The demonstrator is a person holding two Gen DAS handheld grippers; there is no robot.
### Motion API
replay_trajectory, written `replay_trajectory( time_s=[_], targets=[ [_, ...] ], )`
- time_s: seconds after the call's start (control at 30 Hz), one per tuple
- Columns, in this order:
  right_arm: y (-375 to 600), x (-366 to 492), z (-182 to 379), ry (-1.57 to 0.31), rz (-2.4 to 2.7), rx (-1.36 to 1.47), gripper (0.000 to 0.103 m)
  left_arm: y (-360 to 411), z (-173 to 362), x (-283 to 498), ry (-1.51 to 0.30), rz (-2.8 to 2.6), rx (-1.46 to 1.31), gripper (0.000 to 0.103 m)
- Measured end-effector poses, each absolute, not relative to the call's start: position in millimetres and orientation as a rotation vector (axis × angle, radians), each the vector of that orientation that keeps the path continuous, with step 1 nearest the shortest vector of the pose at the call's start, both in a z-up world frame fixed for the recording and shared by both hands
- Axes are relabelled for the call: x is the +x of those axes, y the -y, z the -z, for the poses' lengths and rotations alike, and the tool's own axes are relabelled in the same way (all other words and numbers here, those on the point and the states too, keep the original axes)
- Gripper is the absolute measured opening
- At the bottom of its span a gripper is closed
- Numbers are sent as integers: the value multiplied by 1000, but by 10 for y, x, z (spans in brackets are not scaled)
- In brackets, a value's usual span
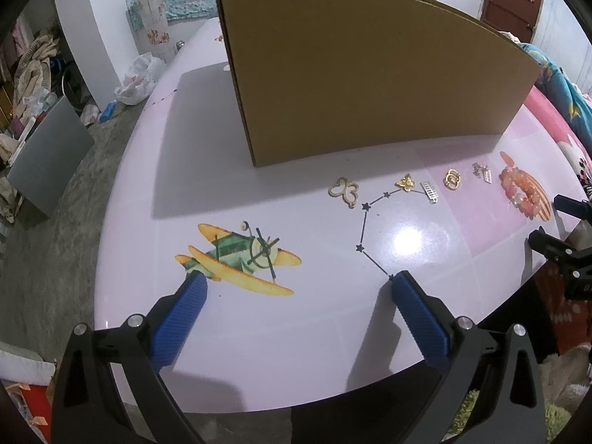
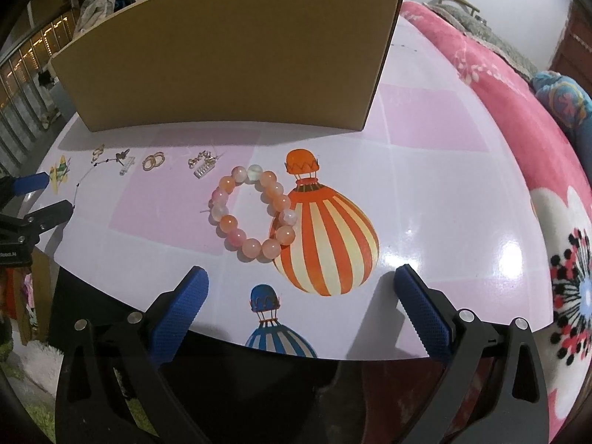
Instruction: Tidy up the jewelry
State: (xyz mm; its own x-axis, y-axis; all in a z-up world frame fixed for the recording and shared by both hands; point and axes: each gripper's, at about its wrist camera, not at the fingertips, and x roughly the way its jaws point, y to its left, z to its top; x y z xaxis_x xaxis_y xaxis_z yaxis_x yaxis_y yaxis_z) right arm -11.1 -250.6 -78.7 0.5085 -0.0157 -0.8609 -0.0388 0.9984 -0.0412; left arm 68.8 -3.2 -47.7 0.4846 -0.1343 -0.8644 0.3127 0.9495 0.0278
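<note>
Both tongs, left [image 1: 298,281] and right [image 2: 301,277], gaped empty; nothing was picked yet. The bracelet [image 2: 251,211], just ahead of the right, probably needed grasping first.

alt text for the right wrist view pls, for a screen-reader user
A pink-and-orange bead bracelet lies on a glossy table just ahead of the open, empty right gripper, partly overlapping a printed balloon. Behind it a row of small gold and silver pieces runs left before a cardboard box; the left gripper shows at the left edge.
</note>
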Motion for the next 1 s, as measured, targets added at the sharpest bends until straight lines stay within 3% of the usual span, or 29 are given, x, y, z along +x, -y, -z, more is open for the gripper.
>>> replay_trajectory(
  time_s=[0.13,0.33,0.67,1.0],
  targets=[
    [2558,-68,717,-1062,2,-25,96,34,479,681,-1026,273,191,99],
    [2661,-26,458,-935,57,-10,96,28,477,678,-1030,270,186,99],
    [2853,370,710,-1012,104,-51,96,22,474,685,-1028,270,187,99],
    [3282,531,564,-914,216,63,96,20,479,690,-1025,269,184,99]
  ],
)
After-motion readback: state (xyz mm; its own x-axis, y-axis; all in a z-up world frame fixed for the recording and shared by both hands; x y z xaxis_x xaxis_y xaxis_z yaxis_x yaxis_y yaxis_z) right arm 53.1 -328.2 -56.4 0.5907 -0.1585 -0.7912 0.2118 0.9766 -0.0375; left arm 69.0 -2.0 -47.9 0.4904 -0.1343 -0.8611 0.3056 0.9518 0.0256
